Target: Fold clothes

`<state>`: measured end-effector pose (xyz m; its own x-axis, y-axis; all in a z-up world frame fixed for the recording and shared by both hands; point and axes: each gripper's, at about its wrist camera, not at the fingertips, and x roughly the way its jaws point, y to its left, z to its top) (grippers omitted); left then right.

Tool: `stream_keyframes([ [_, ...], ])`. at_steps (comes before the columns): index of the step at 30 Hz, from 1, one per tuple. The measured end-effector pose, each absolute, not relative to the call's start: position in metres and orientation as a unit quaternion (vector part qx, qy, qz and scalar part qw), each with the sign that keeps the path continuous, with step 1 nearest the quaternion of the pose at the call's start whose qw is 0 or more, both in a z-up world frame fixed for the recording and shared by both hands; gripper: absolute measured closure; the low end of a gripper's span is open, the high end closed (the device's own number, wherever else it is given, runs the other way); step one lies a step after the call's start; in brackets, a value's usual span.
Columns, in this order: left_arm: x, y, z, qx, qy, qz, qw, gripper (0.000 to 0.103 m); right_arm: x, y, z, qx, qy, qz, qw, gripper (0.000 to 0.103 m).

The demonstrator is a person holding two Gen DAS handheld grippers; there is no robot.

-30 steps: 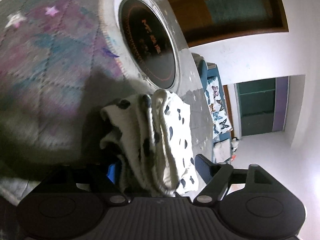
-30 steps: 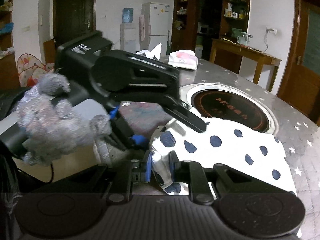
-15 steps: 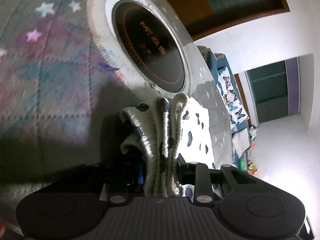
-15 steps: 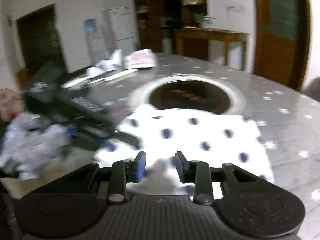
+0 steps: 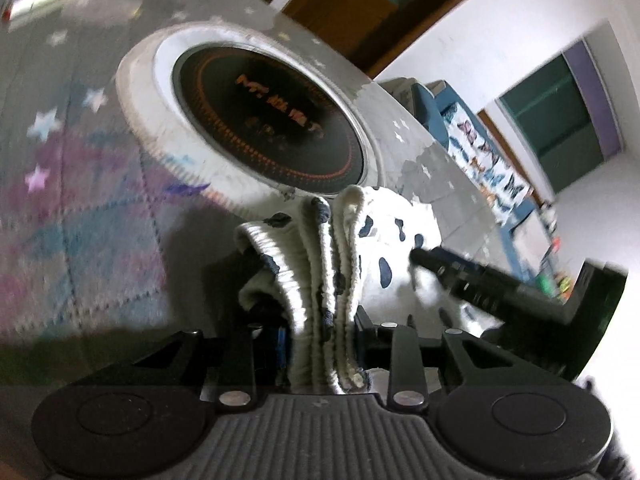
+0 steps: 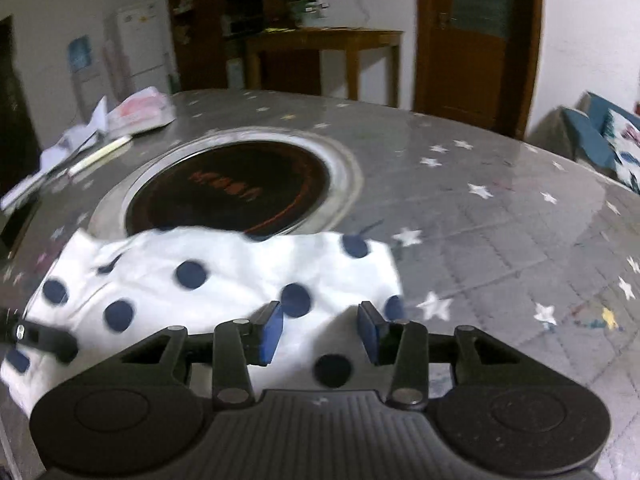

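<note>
A white garment with dark blue dots (image 6: 224, 264) lies spread on the grey star-patterned table (image 6: 500, 216), in front of the round hob. My left gripper (image 5: 320, 336) is shut on a bunched, ribbed edge of this garment (image 5: 320, 272), with several folds standing up between its pads. My right gripper (image 6: 320, 320) hovers over the garment's right end. Its jaws are opening, and no cloth is pinched between the blue pads (image 6: 272, 328). One finger of the right gripper (image 5: 460, 272) shows in the left wrist view. A finger of the left gripper (image 6: 40, 336) shows at the left edge of the right wrist view.
A round black hob in a pale ring (image 6: 228, 192) is sunk into the table just behind the garment. Papers and a tissue pack (image 6: 140, 114) lie at the far left. Behind the table are a wooden side table (image 6: 320, 44), a door and a blue sofa (image 6: 600, 140).
My left gripper closed on the bunched edge and rolled. My right gripper let go of the cloth, swung right along the garment and spread its jaws.
</note>
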<state>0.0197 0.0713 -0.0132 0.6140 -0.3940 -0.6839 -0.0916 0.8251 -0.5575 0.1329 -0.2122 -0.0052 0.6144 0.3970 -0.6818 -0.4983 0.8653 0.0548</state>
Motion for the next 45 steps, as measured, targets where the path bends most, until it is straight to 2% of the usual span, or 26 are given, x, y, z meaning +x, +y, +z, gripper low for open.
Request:
stream_keyframes([
  [2,0.021,0.065,-0.012,-0.253,0.429,-0.086,0.863,0.069,0.135,-0.22,-0.005,-0.063,0.36,0.232,0.901,0.061],
  [4,0.02,0.06,-0.01,-0.235,0.428,-0.084,0.869,0.068,0.134,-0.23,-0.004,-0.06,0.357,0.21,0.908,0.053],
  [14,0.025,0.04,-0.013,-0.187,0.425,-0.076,0.882,0.067,0.122,-0.272,-0.013,0.011,0.376,0.192,0.907,0.054],
  [21,0.026,0.03,-0.01,-0.149,0.42,-0.072,0.892,0.067,0.113,-0.263,-0.012,0.021,0.379,0.214,0.9,0.071],
  [31,0.026,0.022,-0.008,-0.107,0.414,-0.074,0.901,0.067,0.108,-0.261,-0.013,0.036,0.377,0.208,0.902,0.07],
  [37,0.026,0.019,-0.007,-0.084,0.409,-0.076,0.906,0.067,0.102,-0.259,-0.014,0.053,0.376,0.214,0.9,0.086],
  [45,0.026,0.011,-0.003,-0.048,0.396,-0.081,0.914,0.068,0.089,-0.265,-0.012,0.079,0.361,0.203,0.907,0.092],
])
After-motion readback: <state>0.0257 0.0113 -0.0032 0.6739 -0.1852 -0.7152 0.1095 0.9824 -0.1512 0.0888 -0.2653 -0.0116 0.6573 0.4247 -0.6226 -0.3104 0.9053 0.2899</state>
